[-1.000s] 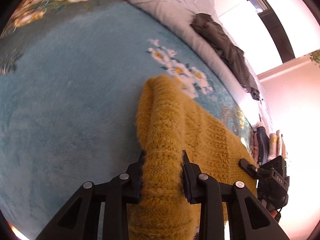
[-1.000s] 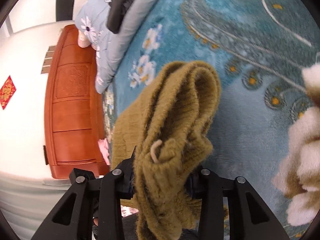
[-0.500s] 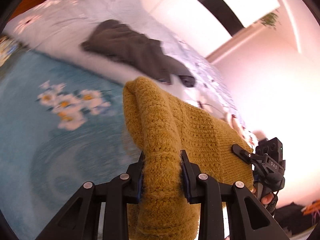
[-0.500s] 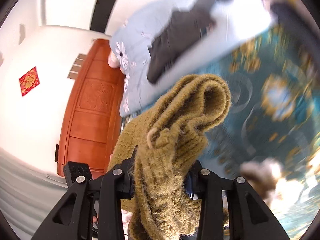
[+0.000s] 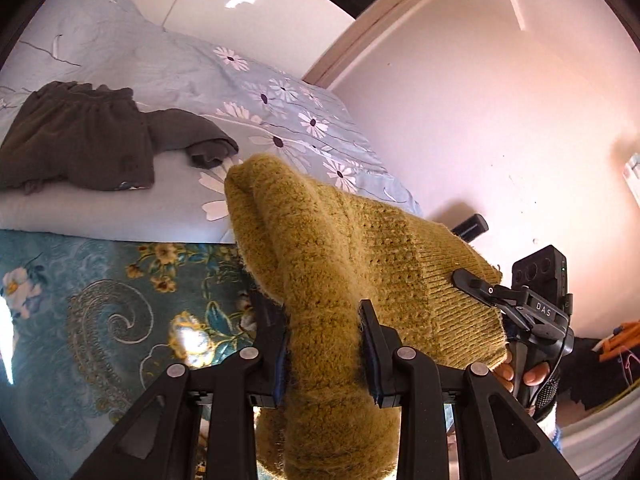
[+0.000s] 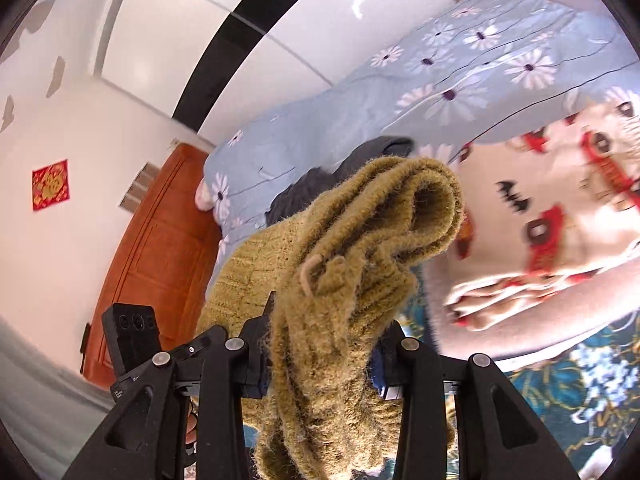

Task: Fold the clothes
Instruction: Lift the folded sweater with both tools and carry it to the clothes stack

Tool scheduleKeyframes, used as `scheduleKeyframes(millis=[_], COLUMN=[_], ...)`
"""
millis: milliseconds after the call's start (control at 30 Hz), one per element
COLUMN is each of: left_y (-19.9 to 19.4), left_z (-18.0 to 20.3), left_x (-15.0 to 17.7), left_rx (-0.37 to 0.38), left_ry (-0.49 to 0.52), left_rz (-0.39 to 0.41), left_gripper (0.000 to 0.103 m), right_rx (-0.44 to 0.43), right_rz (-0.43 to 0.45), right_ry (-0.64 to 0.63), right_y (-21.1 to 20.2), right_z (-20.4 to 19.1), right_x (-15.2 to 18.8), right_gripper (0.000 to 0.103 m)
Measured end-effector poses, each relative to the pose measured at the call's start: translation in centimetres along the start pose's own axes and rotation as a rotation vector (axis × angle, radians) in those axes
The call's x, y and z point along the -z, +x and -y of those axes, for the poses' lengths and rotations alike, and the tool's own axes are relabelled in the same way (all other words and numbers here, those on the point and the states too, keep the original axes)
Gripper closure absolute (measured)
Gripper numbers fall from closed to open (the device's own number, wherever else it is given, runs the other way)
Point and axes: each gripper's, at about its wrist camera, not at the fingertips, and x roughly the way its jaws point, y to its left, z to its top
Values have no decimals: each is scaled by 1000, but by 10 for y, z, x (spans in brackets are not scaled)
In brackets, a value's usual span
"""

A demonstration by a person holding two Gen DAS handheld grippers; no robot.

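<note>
Mustard knit sweater (image 5: 336, 256) spans between tools, long axis left–right, lifted above carpet (image 5: 100, 304). Left tool (image 5: 323, 344) and right tool (image 6: 324, 344) each clamped on bunched sweater edge; bed (image 5: 132, 208) ahead.

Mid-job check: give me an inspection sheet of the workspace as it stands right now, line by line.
Surface: teal floral carpet below; nothing being folded lies on it in view.
Job's things: mustard knit sweater lifted off the carpet, bunched, spanning both grippers.
Clutter: dark grey garment crumpled on the blue daisy duvet; cream blanket with red print to the right.
Grippers: left gripper shut on the sweater; right gripper shut on it too, a hand on its handle.
Cables: thin black lead by the right gripper's handle.
Surroundings: wooden headboard, white wall, red square decoration.
</note>
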Motion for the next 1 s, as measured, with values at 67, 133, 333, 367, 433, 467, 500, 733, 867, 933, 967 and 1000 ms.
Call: scheduleKeyframes(millis=[67,133,333,367,433,467,500,733,867,933,967,1000], left_y=[15,27,66,72,85,90,96,138,159,166,168,171], left_z=[14,26,67,73,85,92,100,116,107,102,97,93], left_x=[-7,-14,-27,-29,-35,-38,-40,-41,-34,-29,-25,-21], left_rx=[14,24,11,9,3,-3,-15,-116,-202,-248,-252,-256], left_ry=[14,23,54,59,71,83,97,149,175,197,194,190], left_rz=[-18,-32,-87,-92,-98,-97,-96,-112,-123,-133,-142,-152], left_gripper=[71,71,71,71,71,72,72,72,72,71,68,68], right_rx=[19,34,100,111,137,150,163,277,316,330,349,368], right_rz=[14,27,59,64,80,88,96,142,145,144,144,138], right_ry=[9,27,35,35,33,32,31,48,76,103,116,132], right_y=[-16,-27,-63,-68,-76,-80,-84,-96,-79,-70,-67,-64], right_z=[10,20,57,61,68,71,75,102,122,133,140,147], right_x=[-9,-18,-47,-52,-64,-71,-77,-113,-109,-107,-106,-104], right_gripper=[64,64,64,64,64,65,65,65,65,65,65,65])
